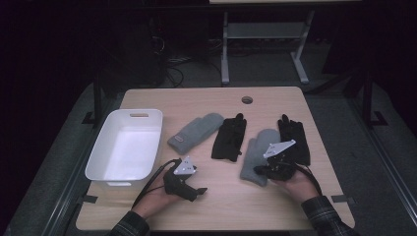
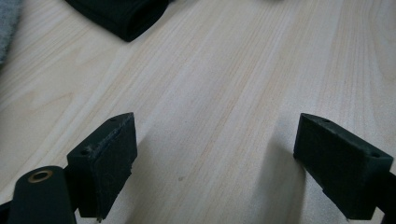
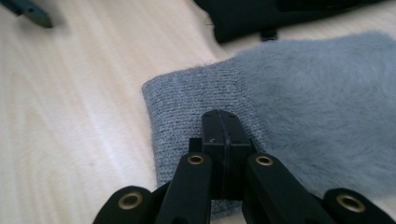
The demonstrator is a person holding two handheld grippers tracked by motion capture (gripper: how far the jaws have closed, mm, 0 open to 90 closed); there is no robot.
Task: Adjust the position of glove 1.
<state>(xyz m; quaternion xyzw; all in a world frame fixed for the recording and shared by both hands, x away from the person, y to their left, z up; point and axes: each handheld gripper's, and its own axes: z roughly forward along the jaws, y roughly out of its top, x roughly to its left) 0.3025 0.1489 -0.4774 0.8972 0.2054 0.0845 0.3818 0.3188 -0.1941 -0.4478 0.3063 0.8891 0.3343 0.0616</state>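
Note:
Two grey mittens and two black gloves lie across the middle of the wooden table. My right gripper is shut, jaws pressed together, with its tips just over the knitted cuff of the right grey mitten. In the right gripper view the shut tips sit above that cuff, and I see no fabric between them. My left gripper rests low at the front left. Its jaws stand wide apart over bare wood with nothing between them.
A white bin stands at the table's left side. The left grey mitten and a black glove lie side by side at centre. A second black glove lies beside the right mitten. A round hole sits near the far edge.

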